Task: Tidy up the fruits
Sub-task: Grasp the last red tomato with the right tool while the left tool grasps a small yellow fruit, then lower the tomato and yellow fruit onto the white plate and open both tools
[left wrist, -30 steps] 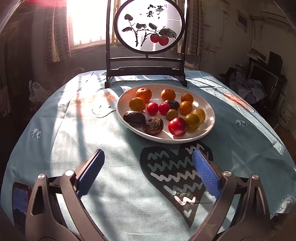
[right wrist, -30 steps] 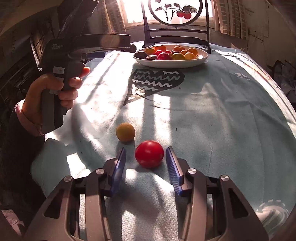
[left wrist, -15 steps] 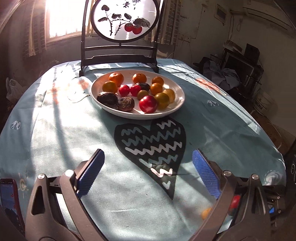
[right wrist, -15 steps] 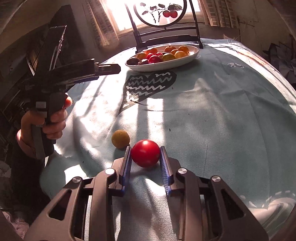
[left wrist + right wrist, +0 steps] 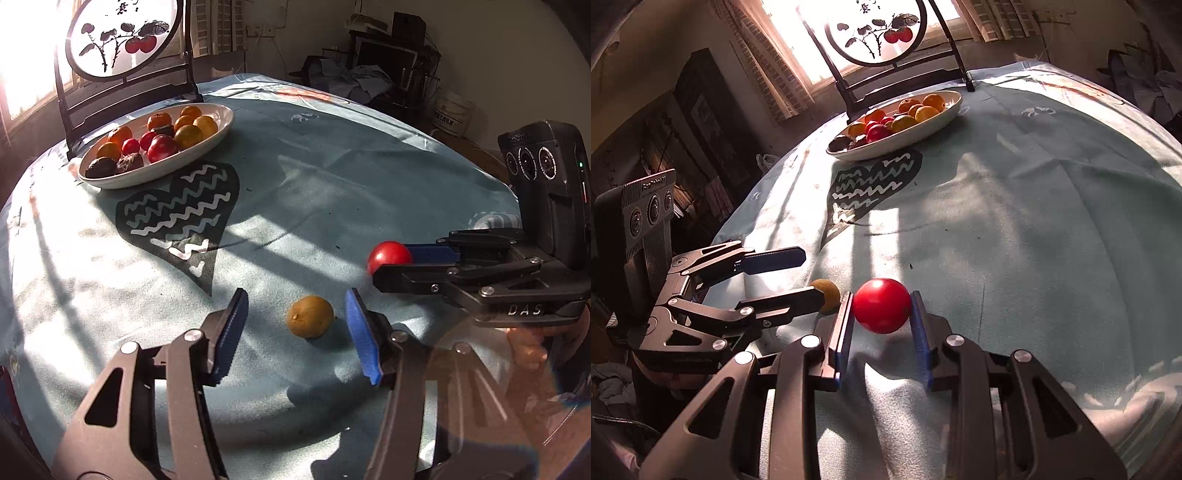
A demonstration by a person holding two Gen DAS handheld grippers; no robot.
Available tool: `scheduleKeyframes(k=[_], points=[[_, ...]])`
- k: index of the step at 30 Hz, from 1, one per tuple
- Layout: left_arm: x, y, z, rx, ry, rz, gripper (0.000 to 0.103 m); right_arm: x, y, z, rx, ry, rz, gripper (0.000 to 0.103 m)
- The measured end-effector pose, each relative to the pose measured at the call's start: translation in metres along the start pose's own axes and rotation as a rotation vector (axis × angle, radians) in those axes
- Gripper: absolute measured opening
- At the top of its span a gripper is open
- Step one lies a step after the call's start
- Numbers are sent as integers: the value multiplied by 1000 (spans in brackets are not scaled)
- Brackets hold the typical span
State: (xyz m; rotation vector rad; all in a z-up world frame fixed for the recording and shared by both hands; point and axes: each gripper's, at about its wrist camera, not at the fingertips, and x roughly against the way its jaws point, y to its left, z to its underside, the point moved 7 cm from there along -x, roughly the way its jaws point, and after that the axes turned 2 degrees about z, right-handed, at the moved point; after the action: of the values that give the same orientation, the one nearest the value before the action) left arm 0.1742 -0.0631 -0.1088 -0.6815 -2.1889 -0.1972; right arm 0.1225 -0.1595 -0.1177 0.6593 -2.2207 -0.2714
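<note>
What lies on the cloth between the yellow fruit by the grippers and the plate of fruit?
Only bare tablecloth with its dark heart print, between the yellow fruit and the plate, in the left wrist view.

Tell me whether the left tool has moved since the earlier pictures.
Yes. The left tool has swung down toward the yellow fruit, jaws just closing around it, not touching; the plate now sits far left.
</note>
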Motion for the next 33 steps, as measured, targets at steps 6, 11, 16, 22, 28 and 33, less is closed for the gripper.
scheduleKeyframes(k=[6, 11, 16, 22, 28, 33], points=[[-10, -9, 6, -34, 50, 18, 41, 1, 0, 0, -7, -3, -12, 31], [-17, -16, 9, -71, 83, -4, 41, 2, -1, 0, -7, -5, -13, 31], [-16, -16, 9, -66, 82, -15, 40, 2, -1, -1, -5, -10, -13, 31], [-16, -14, 8, -45, 77, -26, 32, 3, 0, 0, -2, -9, -13, 31], [-15, -7, 7, 2, 69, 2, 28, 2, 0, 0, 0, 0, -5, 31], [-14, -7, 6, 8, 65, 10, 27, 2, 0, 0, 0, 2, -2, 31]])
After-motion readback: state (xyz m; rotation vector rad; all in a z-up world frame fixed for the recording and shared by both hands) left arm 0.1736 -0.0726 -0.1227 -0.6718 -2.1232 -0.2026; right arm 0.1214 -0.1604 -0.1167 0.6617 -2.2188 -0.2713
